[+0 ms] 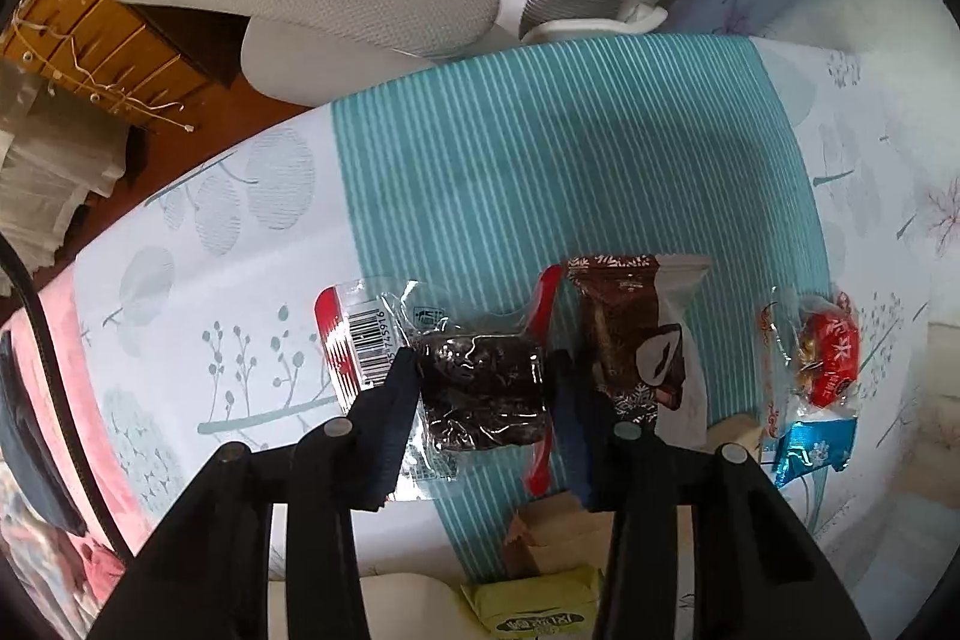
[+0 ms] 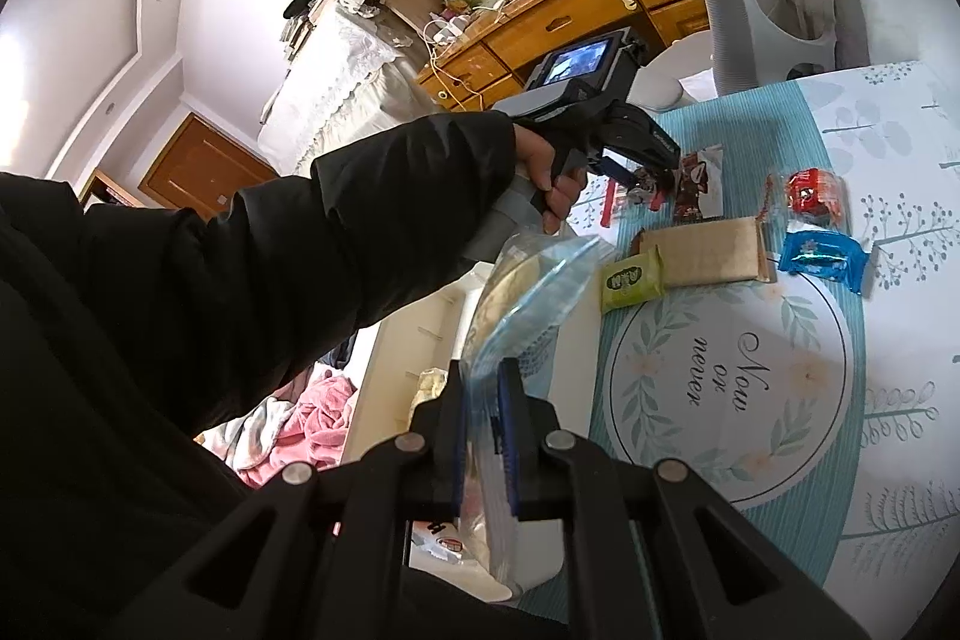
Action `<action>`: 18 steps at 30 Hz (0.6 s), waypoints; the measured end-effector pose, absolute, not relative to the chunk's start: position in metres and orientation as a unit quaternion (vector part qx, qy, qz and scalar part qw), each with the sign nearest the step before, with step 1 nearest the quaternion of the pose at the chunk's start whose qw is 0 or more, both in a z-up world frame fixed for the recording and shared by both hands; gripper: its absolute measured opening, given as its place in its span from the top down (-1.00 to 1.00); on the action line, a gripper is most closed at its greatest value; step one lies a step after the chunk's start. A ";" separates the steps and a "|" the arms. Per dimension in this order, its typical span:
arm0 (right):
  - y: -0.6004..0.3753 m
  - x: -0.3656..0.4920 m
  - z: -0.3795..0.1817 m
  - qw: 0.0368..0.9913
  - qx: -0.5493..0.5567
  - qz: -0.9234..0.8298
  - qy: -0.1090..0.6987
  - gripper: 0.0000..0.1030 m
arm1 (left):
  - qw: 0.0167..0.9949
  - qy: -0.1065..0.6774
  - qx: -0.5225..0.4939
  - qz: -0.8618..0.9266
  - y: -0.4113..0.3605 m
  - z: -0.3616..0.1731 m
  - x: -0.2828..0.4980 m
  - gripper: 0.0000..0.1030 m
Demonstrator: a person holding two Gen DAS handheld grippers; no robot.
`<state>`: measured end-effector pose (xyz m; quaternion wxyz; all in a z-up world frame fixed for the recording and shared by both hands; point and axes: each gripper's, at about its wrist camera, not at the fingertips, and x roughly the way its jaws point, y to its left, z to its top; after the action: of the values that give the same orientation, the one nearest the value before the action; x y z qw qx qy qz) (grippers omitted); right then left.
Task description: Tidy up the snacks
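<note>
While your left gripper (image 1: 483,382) points straight down over the dark cake in its clear wrapper (image 1: 480,388), its blue pads sit at 9 and 3 o'clock of the cake, right against the film; they look to be pinching it, though whether they bite firmly you cannot tell yet. Your right gripper (image 2: 483,436) is pressed together on the edge of the clear zip bag (image 2: 528,280), which hangs over the near table edge, its mouth at about 8 o'clock from the snack cluster.

Squeeze only until the wrapper stops sliding; the cake looks soft and will probably crush. Lift straight up, since the brown-and-white packet (image 1: 636,334) lies just beside it at 3 o'clock and could snag. Keep the bag mouth held wide and steady before you carry across.

Waiting on the tablecloth (image 2: 780,148) are the red candy (image 2: 807,193), blue packet (image 2: 822,259), tan bar (image 2: 708,253) and green packet (image 2: 630,283).
</note>
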<state>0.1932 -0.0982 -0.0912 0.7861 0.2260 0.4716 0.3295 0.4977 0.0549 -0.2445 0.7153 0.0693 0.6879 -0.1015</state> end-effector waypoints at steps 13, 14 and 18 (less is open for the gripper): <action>-0.073 0.171 -0.069 0.807 0.183 0.308 0.471 0.82 | 0.779 0.611 0.010 -0.140 0.107 -0.119 0.445 0.20; -0.071 0.168 -0.067 0.809 0.179 0.305 0.469 0.82 | 0.782 0.606 0.008 -0.143 0.112 -0.110 0.439 0.20; -0.061 0.155 -0.055 0.823 0.167 0.289 0.459 0.82 | 0.797 0.585 0.010 -0.148 0.138 -0.075 0.400 0.20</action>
<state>0.1548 -0.0606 -0.0553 0.8234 0.1665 0.4590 0.2892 0.3996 0.1379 -0.0753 0.7974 0.0099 0.5848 -0.1484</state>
